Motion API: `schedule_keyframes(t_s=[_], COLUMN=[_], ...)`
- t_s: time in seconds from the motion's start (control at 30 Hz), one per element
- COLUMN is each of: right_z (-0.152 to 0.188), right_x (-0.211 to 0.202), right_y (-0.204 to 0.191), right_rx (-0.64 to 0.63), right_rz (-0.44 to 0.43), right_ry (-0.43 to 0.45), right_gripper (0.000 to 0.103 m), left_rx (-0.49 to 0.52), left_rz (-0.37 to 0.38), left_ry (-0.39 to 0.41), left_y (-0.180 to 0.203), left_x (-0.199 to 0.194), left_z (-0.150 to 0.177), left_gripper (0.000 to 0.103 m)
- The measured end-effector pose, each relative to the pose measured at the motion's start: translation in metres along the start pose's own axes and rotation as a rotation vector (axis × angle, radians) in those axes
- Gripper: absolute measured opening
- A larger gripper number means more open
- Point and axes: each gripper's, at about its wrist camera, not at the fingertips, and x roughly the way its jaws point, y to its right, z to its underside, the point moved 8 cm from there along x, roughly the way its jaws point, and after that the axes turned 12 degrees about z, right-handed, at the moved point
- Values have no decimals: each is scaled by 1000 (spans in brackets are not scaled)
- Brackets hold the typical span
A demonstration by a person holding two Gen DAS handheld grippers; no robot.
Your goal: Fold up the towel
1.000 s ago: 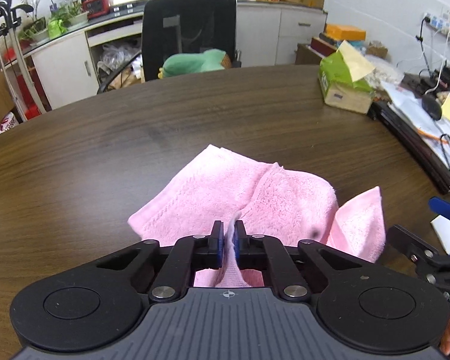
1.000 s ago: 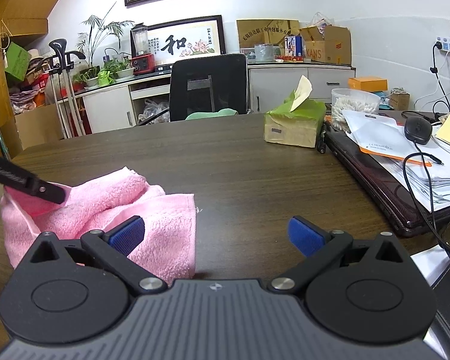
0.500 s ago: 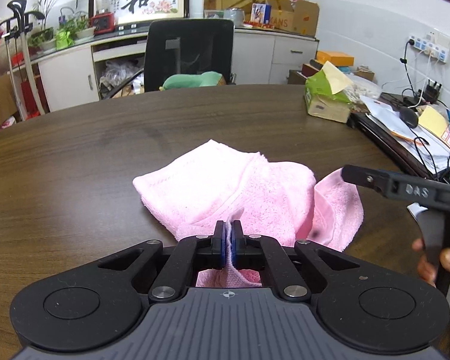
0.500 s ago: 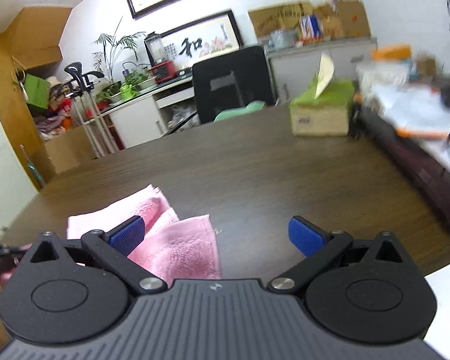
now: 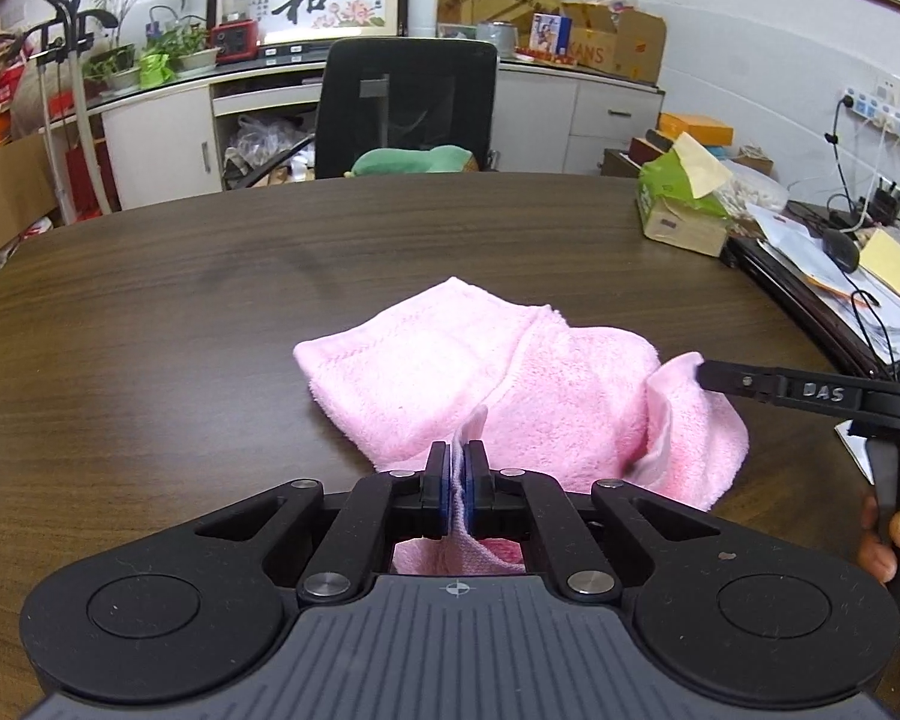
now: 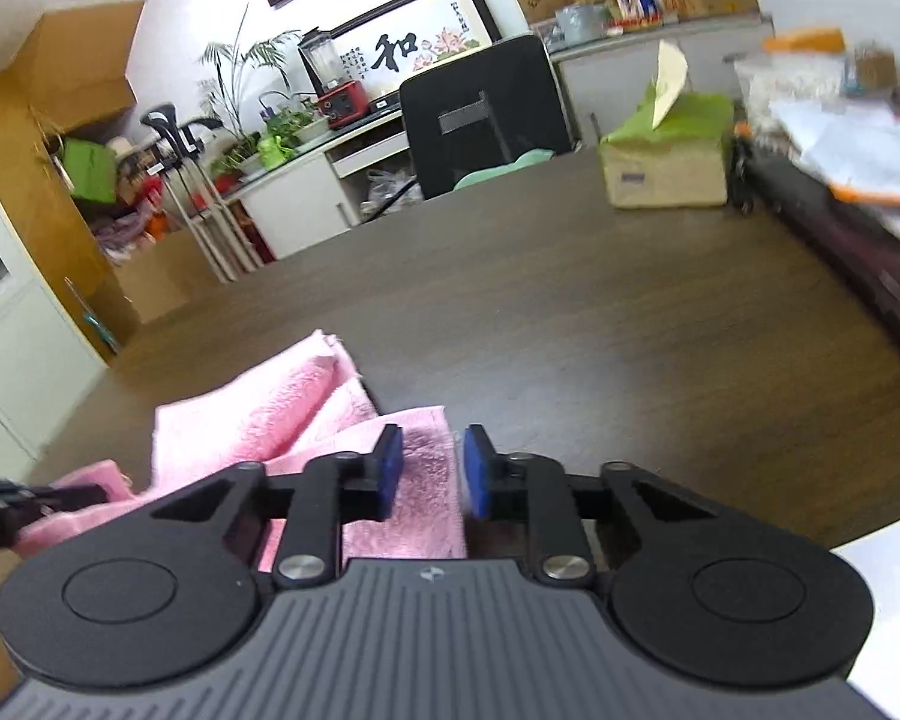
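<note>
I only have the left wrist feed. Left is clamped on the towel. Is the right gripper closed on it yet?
Observer: No. The right gripper has a gap between its pads, with a corner of the pink towel lying in it.
Operator: Pads touching the cloth?
Observer: Cannot tell; the right wrist picture is motion-blurred.
Operator: Anything close to that corner?
Observer: Only bare table to its right; the tissue box sits far back.

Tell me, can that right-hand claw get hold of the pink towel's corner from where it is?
Probably yes. The right gripper is part open, with a corner of the pink towel lying between its blue pads and nothing blocking it. The left gripper is shut on another edge, well to the side.
</note>
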Motion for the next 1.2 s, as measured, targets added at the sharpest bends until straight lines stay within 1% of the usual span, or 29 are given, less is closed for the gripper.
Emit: schedule_keyframes(t_s=[0.03, 0.13, 0.2, 0.33, 0.4, 0.43, 0.47, 0.5, 0.63, 0.77, 0.83, 0.87, 0.93, 1.0, 1.1, 1.2], right_z=[0, 0, 0, 1, 1, 1, 1, 1, 2, 2, 4, 6, 10, 17, 33, 35], right_x=[-2, -7, -11, -19, -22, -24, -26, -28, -36, -43, -58, -68, -89, -111, -136, -130], right_y=[-1, -4, -5, -9, -11, -11, -12, -13, -17, -20, -23, -24, -26, -29, -32, -32], right_rx=[-2, -8, -12, -19, -23, -25, -27, -29, -37, -44, -69, -83, -103, -139, -215, -219], right_rz=[-7, -28, -42, -70, -84, -91, -98, -105, -133, -161, -165, -173, -209, -261, -263, -247], right_ry=[2, 10, 15, 25, 30, 32, 35, 37, 47, 57, 87, 104, 131, 150, 148, 126], right_gripper=[16, 23, 23, 21, 18, 15, 9, 7, 6, 6, 6, 4, 4, 3, 3, 3], left_rx=[-6, -14, -15, -17, -24, -31, -39, -48, -88, -86, -84, -83, -80, -78, -91, -133], left_rz=[-4, -18, -25, -27, -27, -28, -30, -31, -37, -38, -38, -38, -38, -35, -51, -46], left_ry=[1, -4, -9, -15, -15, -15, -13, -12, 9, 53, 76, 87, 110, 112, 103, 92], left_y=[-2, -8, -10, -12, -14, -15, -17, -18, -28, -30, -31, -31, -32, -32, -39, -50], left_x=[0, 1, 3, 4, 3, 3, 2, 2, -8, -33, -46, -52, -66, -71, -71, -65], left_z=[0, 2, 4, 7, 9, 9, 9, 8, 7, 15, 20, 22, 26, 27, 26, 19], left_gripper=[4, 4, 4, 5, 5, 5, 5, 5, 5, 5, 5, 5, 5, 5, 6, 6])
